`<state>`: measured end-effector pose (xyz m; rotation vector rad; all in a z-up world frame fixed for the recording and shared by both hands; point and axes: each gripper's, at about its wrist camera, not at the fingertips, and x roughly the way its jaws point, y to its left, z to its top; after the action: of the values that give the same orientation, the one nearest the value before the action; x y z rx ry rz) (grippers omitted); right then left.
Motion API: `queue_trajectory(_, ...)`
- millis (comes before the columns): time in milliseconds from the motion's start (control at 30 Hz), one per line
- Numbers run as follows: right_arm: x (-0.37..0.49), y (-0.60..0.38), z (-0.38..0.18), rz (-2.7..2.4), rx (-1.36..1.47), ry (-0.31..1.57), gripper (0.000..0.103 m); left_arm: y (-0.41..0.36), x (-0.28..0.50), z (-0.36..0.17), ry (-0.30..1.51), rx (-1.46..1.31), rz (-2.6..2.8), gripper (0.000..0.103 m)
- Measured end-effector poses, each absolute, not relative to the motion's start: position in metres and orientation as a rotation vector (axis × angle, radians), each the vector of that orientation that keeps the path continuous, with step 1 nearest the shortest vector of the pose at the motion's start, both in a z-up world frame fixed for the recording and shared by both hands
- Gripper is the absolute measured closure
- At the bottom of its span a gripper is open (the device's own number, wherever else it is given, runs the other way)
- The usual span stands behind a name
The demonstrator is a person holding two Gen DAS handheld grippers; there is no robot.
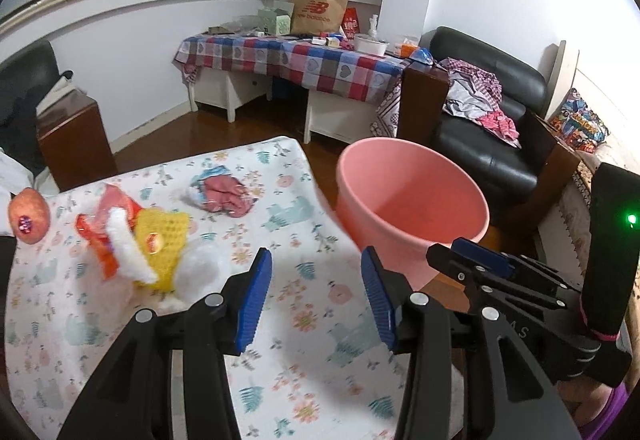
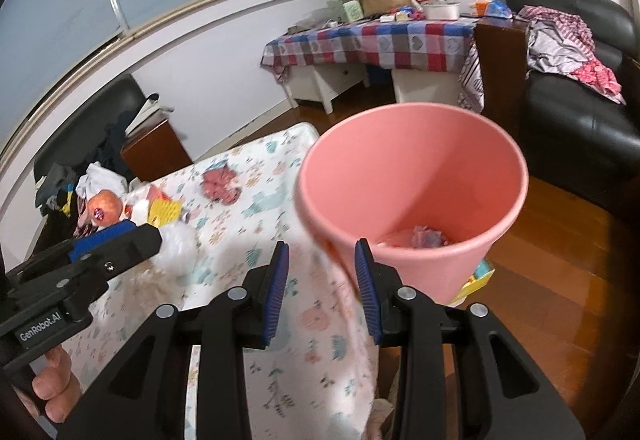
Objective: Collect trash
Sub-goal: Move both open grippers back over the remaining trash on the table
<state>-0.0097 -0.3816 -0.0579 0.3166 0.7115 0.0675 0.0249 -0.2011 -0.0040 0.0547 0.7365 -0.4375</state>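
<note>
Both my grippers are empty: the left gripper [image 1: 316, 296] spread wide, the right gripper [image 2: 322, 290] half spread. The trash pile [image 1: 140, 240] lies near the table's [image 1: 304, 320] left edge, the pink bin [image 2: 412, 200] beyond its right edge. Light scraps may slip and fall short of the bin.

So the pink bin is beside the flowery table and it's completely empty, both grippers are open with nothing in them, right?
Not quite. The pink bin is not empty: the right wrist view shows some crumpled trash at its bottom. The rest holds: it stands beside the flowery table, and the left gripper and right gripper are open with nothing between their jaws.
</note>
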Motion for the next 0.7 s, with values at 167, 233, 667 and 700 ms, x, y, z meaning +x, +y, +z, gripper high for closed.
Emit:
queue_trajectory(167,-0.019,-0.366,-0.057,0.097,0.303,0.730,0.068,-0.184,0.017,-0.004,0.729,0.053,-0.419,0.057)
queue_trajectory(233,-0.027,-0.358,-0.056,0.102,0.284,0.734,0.068,-0.176,0.014,-0.007,0.746,0.034,-0.413,0.057)
queue_trajectory(667,-0.069,-0.315,-0.046,0.160,0.190,0.750,0.068,-0.142,-0.009,-0.031,0.757,0.058,-0.356,0.057)
queue_trajectory(700,-0.071,-0.313,-0.046,0.165,0.187,0.751,0.068,-0.140,-0.009,-0.031,0.751,0.061,-0.354,0.057)
